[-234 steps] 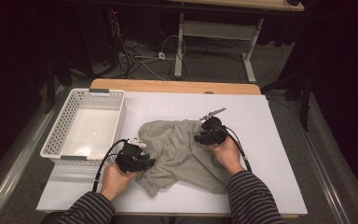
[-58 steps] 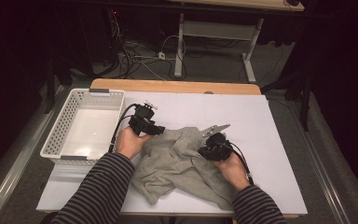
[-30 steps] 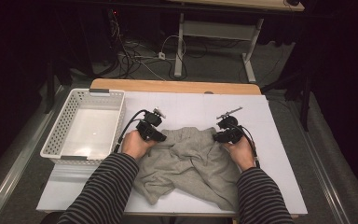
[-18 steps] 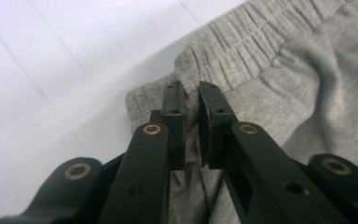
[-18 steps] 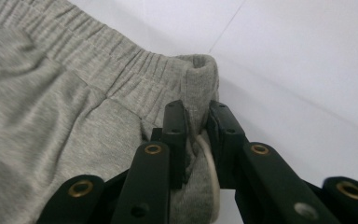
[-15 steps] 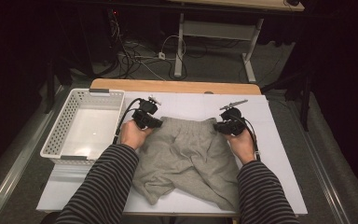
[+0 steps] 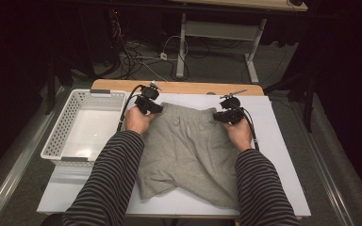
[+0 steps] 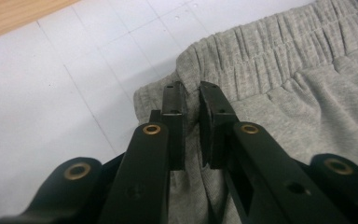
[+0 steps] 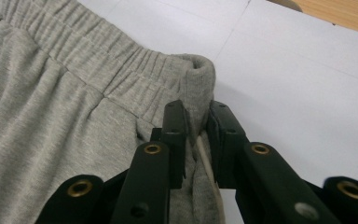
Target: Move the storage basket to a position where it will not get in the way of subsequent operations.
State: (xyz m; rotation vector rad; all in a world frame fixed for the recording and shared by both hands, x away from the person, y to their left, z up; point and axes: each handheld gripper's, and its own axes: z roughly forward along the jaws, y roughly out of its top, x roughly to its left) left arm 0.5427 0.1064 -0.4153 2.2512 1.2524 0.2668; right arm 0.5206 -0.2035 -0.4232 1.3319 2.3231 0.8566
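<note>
Both hands have carried the grey shorts (image 7: 186,150) toward the far edge of the surface (image 7: 283,155), stretching the waistband flat.
Left tool (image 8: 192,100), jaws just closed, and right tool (image 9: 196,114) each clamp a waistband corner; keep even tension and lay it down square beside the basket (image 7: 82,127).

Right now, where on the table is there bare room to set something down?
Bare mat runs right of the shorts, and a thin strip lies behind the waistband. The white basket is empty. The middle is crowded: shorts, both forearms and grippers.

Grey shorts (image 7: 188,150), white basket (image 7: 82,129) on table (image 7: 283,155)
</note>
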